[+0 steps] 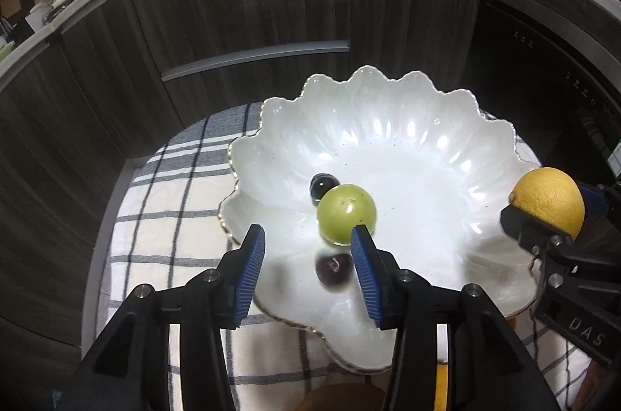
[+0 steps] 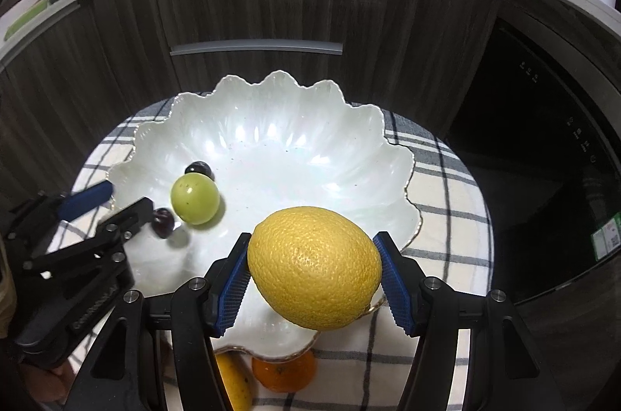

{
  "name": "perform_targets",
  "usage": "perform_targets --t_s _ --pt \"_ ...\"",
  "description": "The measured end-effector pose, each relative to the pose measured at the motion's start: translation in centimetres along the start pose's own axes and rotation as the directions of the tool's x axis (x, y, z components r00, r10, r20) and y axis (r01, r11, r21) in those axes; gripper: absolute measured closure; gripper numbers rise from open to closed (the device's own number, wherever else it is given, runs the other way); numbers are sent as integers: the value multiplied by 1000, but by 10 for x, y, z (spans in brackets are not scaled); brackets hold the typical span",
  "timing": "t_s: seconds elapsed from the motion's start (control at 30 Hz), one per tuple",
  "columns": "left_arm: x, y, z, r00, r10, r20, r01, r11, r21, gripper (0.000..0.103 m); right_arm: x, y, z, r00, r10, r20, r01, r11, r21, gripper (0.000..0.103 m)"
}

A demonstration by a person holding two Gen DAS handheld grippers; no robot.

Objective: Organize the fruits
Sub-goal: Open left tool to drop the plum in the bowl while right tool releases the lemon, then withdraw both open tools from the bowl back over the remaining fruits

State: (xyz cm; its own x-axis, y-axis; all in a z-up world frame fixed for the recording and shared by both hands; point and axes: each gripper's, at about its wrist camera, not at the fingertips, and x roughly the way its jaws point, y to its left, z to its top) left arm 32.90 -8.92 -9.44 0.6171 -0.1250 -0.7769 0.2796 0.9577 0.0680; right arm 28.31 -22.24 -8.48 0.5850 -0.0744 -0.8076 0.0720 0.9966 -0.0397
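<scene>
A white scalloped bowl (image 1: pixel 388 123) (image 2: pixel 271 100) stands on a checked cloth. In it lie a green round fruit (image 1: pixel 346 213) (image 2: pixel 195 200) and a small dark fruit (image 1: pixel 321 184) (image 2: pixel 198 168) just behind it. My left gripper (image 1: pixel 308 234) (image 2: pixel 126 199) hangs open over the bowl's near left side. A second dark fruit (image 1: pixel 333 267) (image 2: pixel 162 221), blurred, is loose below its fingers, touching neither pad. My right gripper (image 2: pixel 313 236) (image 1: pixel 551 205) is shut on a yellow lemon (image 2: pixel 314 267) (image 1: pixel 549 199) above the bowl's near right rim.
The checked cloth (image 2: pixel 438 201) covers a small round table. An orange (image 2: pixel 283 372) and a yellow fruit (image 2: pixel 233 384) lie under the bowl's near rim. Dark wood cabinets (image 2: pixel 271 3) stand behind, with a black appliance (image 2: pixel 543 139) to the right.
</scene>
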Motion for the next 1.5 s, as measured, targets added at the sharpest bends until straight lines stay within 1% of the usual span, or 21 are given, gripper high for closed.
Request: perform_targets --t_s 0.03,0.07,0.1,0.13,0.2,0.27,0.5,0.6,0.67,0.8,1.0,1.5 --pt "0 1 0 1000 5 -1 -5 1000 -1 55 -1 0 0 1000 -7 3 7 1000 -1 40" --pt "-1 2 -1 1000 9 0 -9 1000 -1 52 -2 0 0 1000 -18 9 18 1000 -4 40" --pt "-2 2 -1 1000 15 2 -15 1000 0 48 -5 1 0 999 -35 27 35 999 -9 39" --pt "-4 3 -1 1000 23 7 -23 1000 1 47 -9 1 1 998 -52 45 53 998 -15 37" --pt "-8 3 0 999 32 13 -32 999 0 44 -16 1 3 995 -73 73 75 997 -19 27" --pt "-14 4 1 999 37 23 -37 999 -4 40 -24 2 5 990 -94 103 96 995 -20 24" --pt "-46 4 5 993 79 86 -80 997 2 24 -51 -2 6 983 -104 151 106 994 -5 24" --pt "-60 4 4 991 86 102 -87 996 2 23 -63 -2 3 982 -99 163 99 995 6 24" --pt "-68 5 2 990 88 112 -89 996 0 19 -70 -2 1 981 -92 168 91 996 14 24" --pt "-88 5 -9 988 90 128 -90 996 -6 19 -86 -2 -5 981 -84 173 81 996 26 24" --pt "-108 7 -29 989 83 123 -80 996 -31 19 -105 1 -19 983 -63 175 58 998 33 24" --pt "-132 11 -72 989 92 113 -83 993 -82 19 -126 3 -58 987 -54 154 42 996 80 24"
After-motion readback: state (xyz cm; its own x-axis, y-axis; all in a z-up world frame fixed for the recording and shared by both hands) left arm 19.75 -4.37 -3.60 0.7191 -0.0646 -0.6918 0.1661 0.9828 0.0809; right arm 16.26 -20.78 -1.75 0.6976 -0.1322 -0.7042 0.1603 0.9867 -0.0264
